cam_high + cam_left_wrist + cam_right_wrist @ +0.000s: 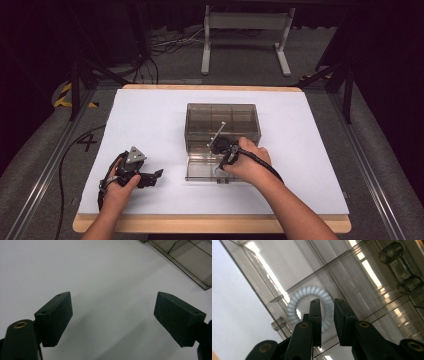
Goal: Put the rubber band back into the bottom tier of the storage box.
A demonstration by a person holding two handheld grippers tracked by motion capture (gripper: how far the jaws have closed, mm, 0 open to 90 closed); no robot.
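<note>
a white table (150, 115) carries a smoky clear compartment box (222, 122), lid folded toward the person. the right gripper (327, 305) reaches into it, jaws narrowly parted (nothing pinched), just over a pale spiral hair tie (298, 298) lying in one compartment. the left gripper (113, 317) rests spread wide, empty.

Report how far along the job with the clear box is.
Done: the lid lies open and the white coiled ring sits inside the box. In hand: the right gripper hangs over the ring, fingers slightly apart, gripping nothing. Left: probably closing the lid; the left gripper waits open on the table.
</note>
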